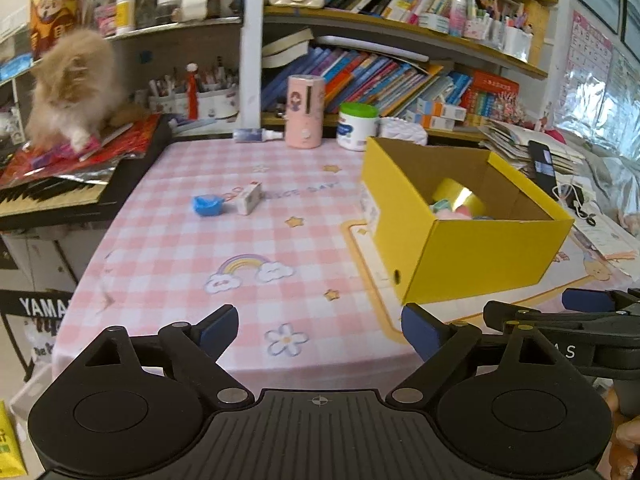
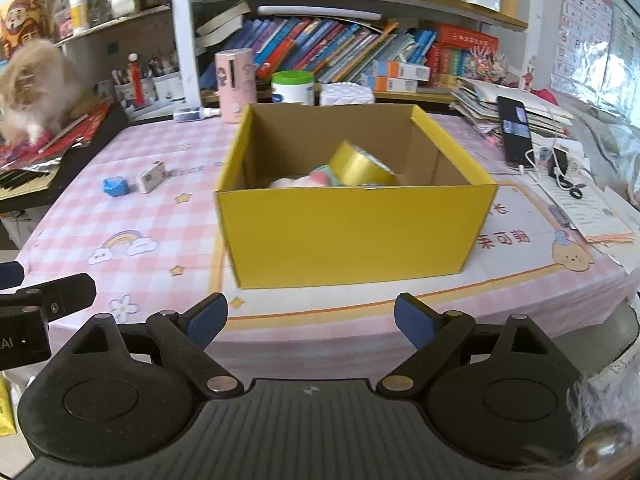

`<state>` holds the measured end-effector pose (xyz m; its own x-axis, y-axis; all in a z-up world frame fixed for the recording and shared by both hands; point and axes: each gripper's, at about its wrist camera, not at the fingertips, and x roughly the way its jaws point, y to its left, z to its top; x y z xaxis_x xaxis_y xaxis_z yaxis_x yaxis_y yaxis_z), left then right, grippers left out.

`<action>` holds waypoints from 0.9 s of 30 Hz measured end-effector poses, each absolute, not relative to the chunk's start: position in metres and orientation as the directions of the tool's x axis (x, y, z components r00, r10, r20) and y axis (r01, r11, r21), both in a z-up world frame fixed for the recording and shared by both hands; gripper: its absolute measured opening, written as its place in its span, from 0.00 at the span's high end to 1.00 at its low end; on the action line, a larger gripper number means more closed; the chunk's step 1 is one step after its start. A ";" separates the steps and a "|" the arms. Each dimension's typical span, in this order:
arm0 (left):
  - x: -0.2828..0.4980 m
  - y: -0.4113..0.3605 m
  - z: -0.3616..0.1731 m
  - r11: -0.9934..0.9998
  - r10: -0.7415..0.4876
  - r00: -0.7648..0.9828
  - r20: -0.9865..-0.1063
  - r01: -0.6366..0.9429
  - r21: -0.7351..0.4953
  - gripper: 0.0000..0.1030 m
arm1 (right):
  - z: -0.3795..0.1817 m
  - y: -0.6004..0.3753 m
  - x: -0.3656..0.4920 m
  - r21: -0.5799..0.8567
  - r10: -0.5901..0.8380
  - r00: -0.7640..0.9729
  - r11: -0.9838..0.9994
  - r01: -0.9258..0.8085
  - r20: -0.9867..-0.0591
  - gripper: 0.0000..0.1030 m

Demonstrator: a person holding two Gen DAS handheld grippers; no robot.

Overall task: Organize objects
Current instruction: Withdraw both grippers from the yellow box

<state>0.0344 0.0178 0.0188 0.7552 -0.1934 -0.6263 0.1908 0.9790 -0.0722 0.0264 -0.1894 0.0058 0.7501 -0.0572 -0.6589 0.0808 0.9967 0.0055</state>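
A yellow cardboard box (image 1: 472,256) (image 2: 352,232) stands open on the pink checked tablecloth (image 1: 224,248) (image 2: 132,208). Inside lie a roll of yellow tape (image 1: 456,194) (image 2: 358,166) and soft pastel items (image 2: 308,178). Left of the box, apart from it, lie a small blue object (image 1: 207,204) (image 2: 115,186) and a small white box (image 1: 249,198) (image 2: 151,176). My left gripper (image 1: 320,328) hovers open over the table's near edge, nothing between its fingers. My right gripper (image 2: 310,318) is open too, just in front of the box's near wall. Each gripper shows at the edge of the other's view.
A fluffy cat (image 1: 74,88) (image 2: 28,92) sits on papers on a keyboard at the left. A pink cylinder (image 1: 305,110), a white jar with a green lid (image 1: 357,126) and a small bottle (image 1: 258,135) stand at the back. A phone (image 2: 514,132), cables and papers crowd the right.
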 end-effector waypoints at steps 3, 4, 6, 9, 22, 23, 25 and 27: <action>0.029 0.031 0.017 0.982 -0.181 0.755 -0.630 0.173 -0.075 0.12 | 0.006 -0.176 0.023 0.004 -0.044 0.754 0.998 0.062 -0.655 0.12; 0.028 0.035 0.016 0.983 -0.177 0.755 -0.632 0.168 -0.075 0.12 | 0.006 -0.171 0.022 0.004 -0.040 0.755 0.998 0.056 -0.654 0.12; 0.025 0.045 0.015 0.985 -0.165 0.754 -0.636 0.152 -0.075 0.12 | 0.006 -0.163 0.021 0.002 -0.032 0.756 0.999 0.044 -0.654 0.12; 0.022 0.058 0.015 0.988 -0.152 0.757 -0.636 0.129 -0.083 0.12 | 0.007 -0.148 0.020 0.000 -0.018 0.757 1.000 0.024 -0.653 0.12; 0.014 0.105 0.012 0.995 -0.090 0.760 -0.644 0.036 -0.097 0.12 | 0.008 -0.092 0.024 -0.006 0.072 0.749 0.995 -0.102 -0.659 0.12; 0.014 0.107 0.012 0.995 -0.085 0.759 -0.645 0.029 -0.097 0.12 | 0.008 -0.089 0.025 -0.007 0.079 0.747 0.994 -0.111 -0.660 0.12; 0.015 0.114 0.011 0.995 -0.074 0.757 -0.649 0.012 -0.100 0.12 | 0.007 -0.082 0.027 -0.005 0.096 0.743 0.991 -0.132 -0.662 0.12; 0.016 0.119 0.010 0.995 -0.063 0.756 -0.651 -0.004 -0.101 0.12 | 0.006 -0.075 0.030 -0.003 0.109 0.741 0.989 -0.149 -0.663 0.12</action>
<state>0.0161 0.1192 0.0102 0.7564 -0.0631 -0.6511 -0.0039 0.9949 -0.1010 0.0299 -0.0751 0.0057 0.7406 0.1092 -0.6630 -0.1487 0.9889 -0.0032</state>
